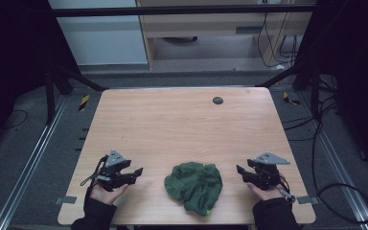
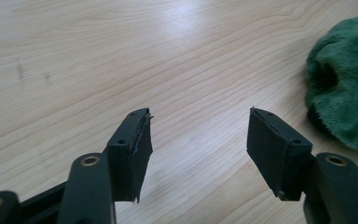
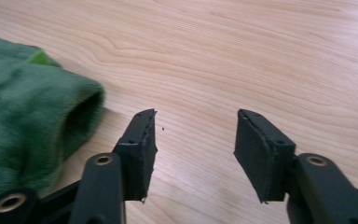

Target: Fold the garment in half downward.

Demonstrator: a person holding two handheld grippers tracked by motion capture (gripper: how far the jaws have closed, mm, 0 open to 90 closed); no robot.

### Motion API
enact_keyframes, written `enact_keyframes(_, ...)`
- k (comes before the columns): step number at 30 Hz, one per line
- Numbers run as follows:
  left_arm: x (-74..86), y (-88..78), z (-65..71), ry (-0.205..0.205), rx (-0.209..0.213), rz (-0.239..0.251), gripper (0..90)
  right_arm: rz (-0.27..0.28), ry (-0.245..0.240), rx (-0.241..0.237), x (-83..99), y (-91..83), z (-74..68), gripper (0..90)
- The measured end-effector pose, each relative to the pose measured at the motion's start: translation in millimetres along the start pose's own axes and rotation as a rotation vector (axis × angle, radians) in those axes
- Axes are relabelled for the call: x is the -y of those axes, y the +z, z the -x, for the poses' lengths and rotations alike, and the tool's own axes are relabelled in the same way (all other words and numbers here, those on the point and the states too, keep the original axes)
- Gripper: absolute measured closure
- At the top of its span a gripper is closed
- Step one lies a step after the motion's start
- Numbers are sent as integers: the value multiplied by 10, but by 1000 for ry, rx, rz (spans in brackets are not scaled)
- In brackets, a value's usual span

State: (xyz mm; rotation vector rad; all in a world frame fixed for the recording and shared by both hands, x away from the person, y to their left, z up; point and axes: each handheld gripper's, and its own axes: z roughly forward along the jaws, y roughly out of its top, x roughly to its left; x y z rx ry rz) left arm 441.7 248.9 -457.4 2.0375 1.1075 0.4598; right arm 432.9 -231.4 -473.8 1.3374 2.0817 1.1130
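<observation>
Left gripper (image 1: 137, 171) fingers wide | right gripper (image 1: 239, 169) fingers wide | green cloth (image 1: 194, 186) crumpled between, folds hidden

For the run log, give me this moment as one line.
left tool: open, empty | right tool: open, empty | green cloth: crumpled between them, untouched | table: wooden

One worktop (image 1: 182, 120) carries one green cloth (image 1: 194, 186), crumpled in a single heap. Two claws flank the cloth: one left claw (image 1: 138, 171) and one right claw (image 1: 240, 170), each with two jaws set apart. One dark round spot (image 1: 218, 100) lies beyond the cloth.
</observation>
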Motion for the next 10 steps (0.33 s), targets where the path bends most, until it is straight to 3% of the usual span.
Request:
enact_keyframes(6,136,-77,-221,-50,-50,-3,345,-7,24,54,48,1,103,362)
enact_keyframes(10,170,-80,-293,-74,-65,0,334,-17,37,81,71,5,144,338)
